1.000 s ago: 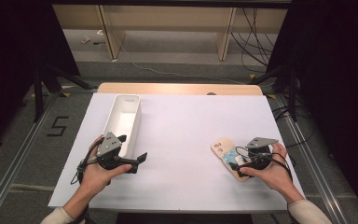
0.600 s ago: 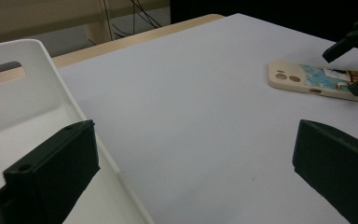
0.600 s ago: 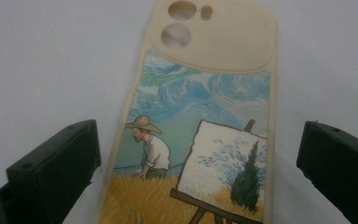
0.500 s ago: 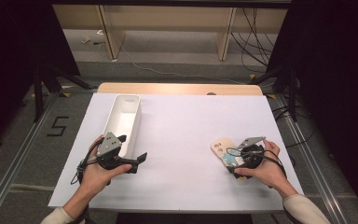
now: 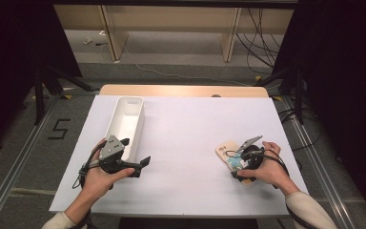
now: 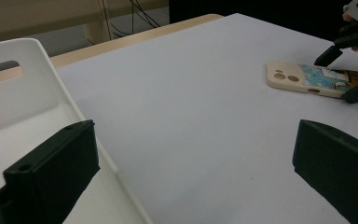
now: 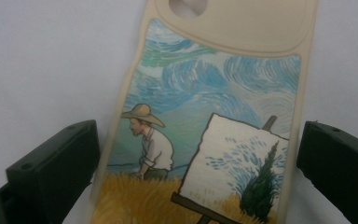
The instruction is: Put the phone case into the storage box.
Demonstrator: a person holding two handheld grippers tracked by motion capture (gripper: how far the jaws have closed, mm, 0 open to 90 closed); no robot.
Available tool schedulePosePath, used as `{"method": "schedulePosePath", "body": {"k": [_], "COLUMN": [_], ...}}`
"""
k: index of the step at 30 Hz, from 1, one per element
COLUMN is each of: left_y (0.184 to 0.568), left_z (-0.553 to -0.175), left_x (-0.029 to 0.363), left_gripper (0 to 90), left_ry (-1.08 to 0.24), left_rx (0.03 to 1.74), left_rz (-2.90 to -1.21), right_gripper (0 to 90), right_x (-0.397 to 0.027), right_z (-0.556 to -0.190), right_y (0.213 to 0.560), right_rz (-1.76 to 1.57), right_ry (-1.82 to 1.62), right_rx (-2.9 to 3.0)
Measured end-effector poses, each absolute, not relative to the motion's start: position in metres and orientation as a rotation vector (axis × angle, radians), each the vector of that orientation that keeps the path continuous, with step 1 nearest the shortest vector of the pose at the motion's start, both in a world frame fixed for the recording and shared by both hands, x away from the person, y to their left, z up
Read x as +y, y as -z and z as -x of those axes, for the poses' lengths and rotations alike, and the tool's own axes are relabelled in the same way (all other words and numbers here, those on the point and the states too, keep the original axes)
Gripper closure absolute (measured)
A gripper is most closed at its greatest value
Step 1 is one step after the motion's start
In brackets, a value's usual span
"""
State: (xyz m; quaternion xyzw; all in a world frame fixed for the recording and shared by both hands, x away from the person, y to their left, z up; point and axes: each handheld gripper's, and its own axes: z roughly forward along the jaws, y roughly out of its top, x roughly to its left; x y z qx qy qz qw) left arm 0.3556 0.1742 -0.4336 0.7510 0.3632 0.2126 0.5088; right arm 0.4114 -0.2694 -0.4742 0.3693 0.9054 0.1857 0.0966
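A beige phone case (image 5: 228, 152) printed with a painter at an easel lies flat on the right of the white table (image 5: 195, 124). My right gripper (image 5: 239, 162) is low over it and open. In the right gripper view the phone case (image 7: 214, 116) lies between the jaws of that gripper (image 7: 198, 163), with a small gap on each side. My left gripper (image 5: 140, 167) is open and holds nothing, beside the near end of a white bin (image 5: 140, 124). From the left gripper view, the phone case (image 6: 303, 77) and the right gripper (image 6: 349, 70) show at the far right.
The long white bin (image 6: 42, 84) has nothing in it and stands at the left, running away from me. A wooden strip (image 5: 181, 90) borders the table's far edge. Beyond it are shelf legs and cables on the floor.
My right gripper has slid a little left and lower over the phone case, now straddling it. The left gripper and the bin have not moved.
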Motion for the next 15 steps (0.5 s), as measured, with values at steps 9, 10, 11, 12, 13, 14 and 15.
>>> {"method": "schedulePosePath", "body": {"k": [9, 10, 11, 12, 13, 14, 15], "left_y": [0.4334, 0.4334, 0.4334, 0.4334, 0.4335, 0.4335, 0.4335], "left_z": [-0.3551, -0.3551, -0.355, -0.3551, -0.3552, -0.3552, -0.3551], "left_x": [0.1735, 0.1735, 0.1736, 0.1737, 0.1738, 0.1737, 0.1737], "left_gripper": [0.0, 0.0, 0.0, 0.0, 0.0, 0.0, 0.0], "left_ry": [-0.515, -0.515, -0.515, -0.515, -0.514, -0.515, -0.516], "left_rx": [0.872, 0.872, 0.872, 0.871, 0.871, 0.872, 0.873], "left_rz": [-1.809, -1.81, -1.81, -1.809, -1.809, -1.808, -1.807], "right_gripper": [0.3, 0.3, 0.3, 0.3, 0.3, 0.3, 0.3], "right_x": [-0.2631, -0.2627, -0.2618, -0.2618, -0.2608, -0.2608, -0.2607], "right_z": [-0.4206, -0.4213, -0.4217, -0.4217, -0.4227, -0.4227, -0.4231], "right_y": [0.472, 0.4718, 0.4717, 0.4717, 0.4714, 0.4714, 0.4713], "right_rz": [-1.131, -1.133, -1.14, -1.14, -1.149, -1.149, -1.146], "right_ry": [-0.446, -0.437, -0.427, -0.427, -0.411, -0.411, -0.408], "right_rx": [2.739, 2.743, 2.743, 2.743, 2.746, 2.746, 2.75]}}
